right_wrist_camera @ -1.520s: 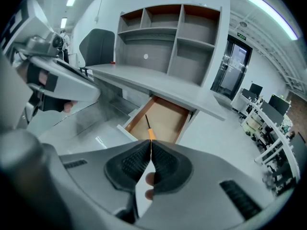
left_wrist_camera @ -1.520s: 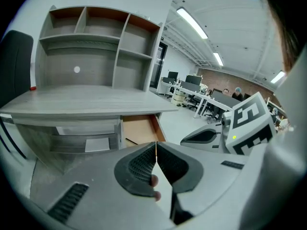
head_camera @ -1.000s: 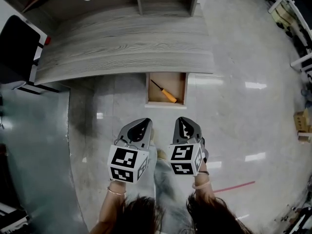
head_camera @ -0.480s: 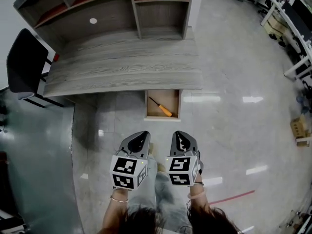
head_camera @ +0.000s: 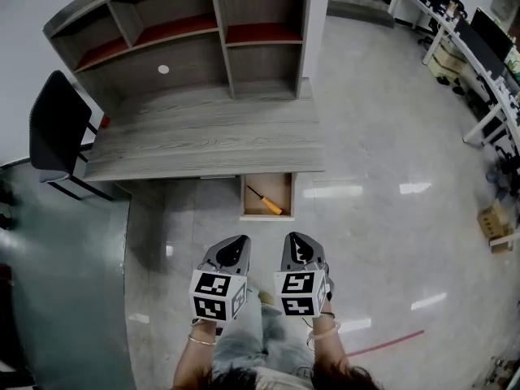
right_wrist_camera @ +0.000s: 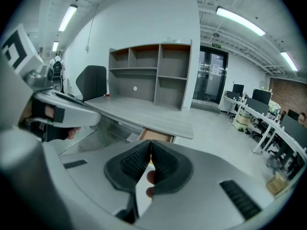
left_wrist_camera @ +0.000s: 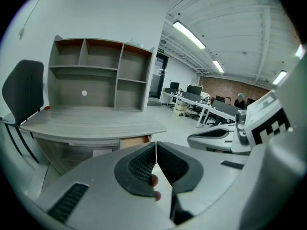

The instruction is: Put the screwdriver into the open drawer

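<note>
An orange-handled screwdriver (head_camera: pixel 266 201) lies inside the open wooden drawer (head_camera: pixel 266 194) under the front edge of the grey desk (head_camera: pixel 203 140). My left gripper (head_camera: pixel 231 245) and right gripper (head_camera: pixel 297 243) are held side by side well back from the drawer, above the floor, both shut with nothing between their jaws. In the left gripper view the jaws (left_wrist_camera: pixel 156 150) meet at the tips, with the drawer front (left_wrist_camera: pixel 135 140) just beyond them. The right gripper view shows its jaws (right_wrist_camera: pixel 150 150) closed too, and the drawer (right_wrist_camera: pixel 155 136) beyond.
A black chair (head_camera: pixel 54 128) stands at the desk's left end. A shelf unit (head_camera: pixel 195 39) rises at the back of the desk. Glossy floor (head_camera: pixel 390 218) spreads right, toward office desks (head_camera: pixel 479 71) and a cardboard box (head_camera: pixel 494 222). A red floor line (head_camera: pixel 382 343) runs behind me.
The view has pulled back from the desk: the desk and drawer look smaller and farther, and the shelf unit has come into sight. Both grippers stay shut and empty, held low together.
</note>
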`<state>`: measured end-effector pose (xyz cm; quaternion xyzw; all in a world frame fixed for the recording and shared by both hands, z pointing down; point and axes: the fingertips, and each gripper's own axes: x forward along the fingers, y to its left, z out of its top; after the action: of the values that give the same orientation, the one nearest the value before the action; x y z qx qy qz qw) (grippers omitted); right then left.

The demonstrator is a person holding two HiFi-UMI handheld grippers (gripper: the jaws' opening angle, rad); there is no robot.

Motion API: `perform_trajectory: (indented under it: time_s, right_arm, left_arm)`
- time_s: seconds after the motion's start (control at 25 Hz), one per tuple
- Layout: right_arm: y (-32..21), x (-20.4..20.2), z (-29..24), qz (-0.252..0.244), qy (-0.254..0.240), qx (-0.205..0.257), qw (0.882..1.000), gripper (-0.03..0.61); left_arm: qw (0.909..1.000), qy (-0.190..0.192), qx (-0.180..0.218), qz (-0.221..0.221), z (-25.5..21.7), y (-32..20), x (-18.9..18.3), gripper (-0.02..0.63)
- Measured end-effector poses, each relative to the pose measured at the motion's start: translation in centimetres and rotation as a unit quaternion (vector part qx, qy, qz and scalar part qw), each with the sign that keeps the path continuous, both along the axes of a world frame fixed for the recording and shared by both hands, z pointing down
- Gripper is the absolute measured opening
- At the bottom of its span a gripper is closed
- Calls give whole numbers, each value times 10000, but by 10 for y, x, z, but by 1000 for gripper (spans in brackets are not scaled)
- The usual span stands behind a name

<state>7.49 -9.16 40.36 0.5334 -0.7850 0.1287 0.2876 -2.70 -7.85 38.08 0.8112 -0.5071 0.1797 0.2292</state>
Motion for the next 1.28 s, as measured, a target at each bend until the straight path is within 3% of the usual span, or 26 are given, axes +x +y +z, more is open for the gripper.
perform_trajectory:
  time_s: [0.88,1.28]
  right_arm:
    - [36,-9,-93,19,-494,746,9960,28]
    - [57,-14,-118,-49,-436,1013,9939,28]
  left_arm:
    - [9959,3,729,529,-82,44,24,21]
    - [9926,-15,1018,668,-110,61,19,21]
